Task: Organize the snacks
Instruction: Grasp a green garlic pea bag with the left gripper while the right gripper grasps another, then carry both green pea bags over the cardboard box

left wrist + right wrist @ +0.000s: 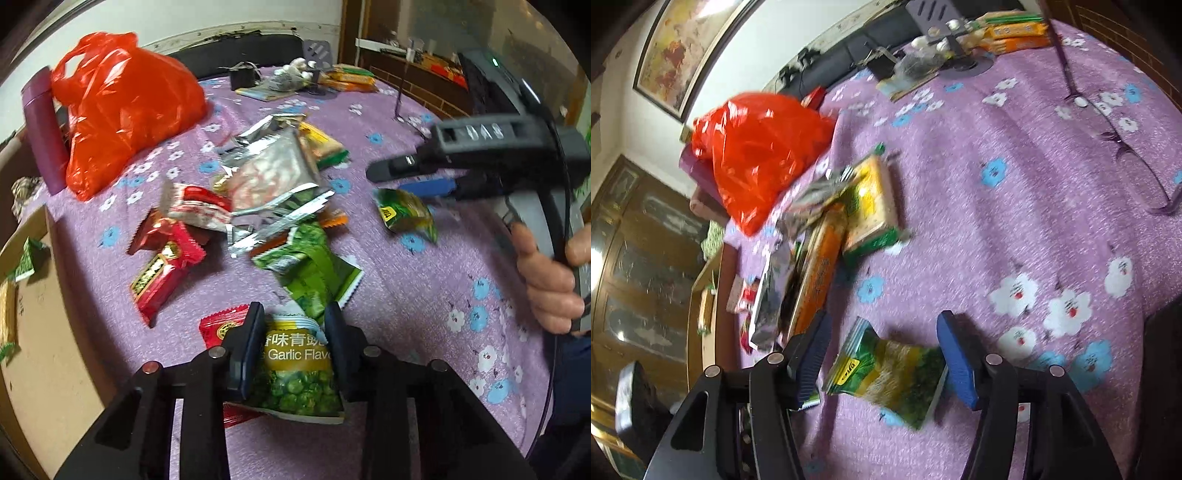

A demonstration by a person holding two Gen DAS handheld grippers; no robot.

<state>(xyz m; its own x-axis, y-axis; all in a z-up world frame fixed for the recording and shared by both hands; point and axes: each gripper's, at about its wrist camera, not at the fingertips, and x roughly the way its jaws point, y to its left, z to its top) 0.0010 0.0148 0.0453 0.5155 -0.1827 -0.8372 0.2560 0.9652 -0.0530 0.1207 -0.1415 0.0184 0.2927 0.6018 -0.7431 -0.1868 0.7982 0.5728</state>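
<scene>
Purple floral cloth [424, 295] | snack pile [269, 184] crowds left claw [293, 332] clamping pea packet [295, 373] | right claw [882, 350] spread over green packet [890, 373]

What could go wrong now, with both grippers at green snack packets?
The left gripper pinches the garlic pea packet above a red packet; lifting might drag that one along. The right gripper is open around a small green packet, which lies askew, so closing may catch only a corner.

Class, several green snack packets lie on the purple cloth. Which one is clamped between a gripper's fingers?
The garlic-flavour pea packet, pinched by the left gripper. The small green packet only lies between the open right gripper fingers.
</scene>
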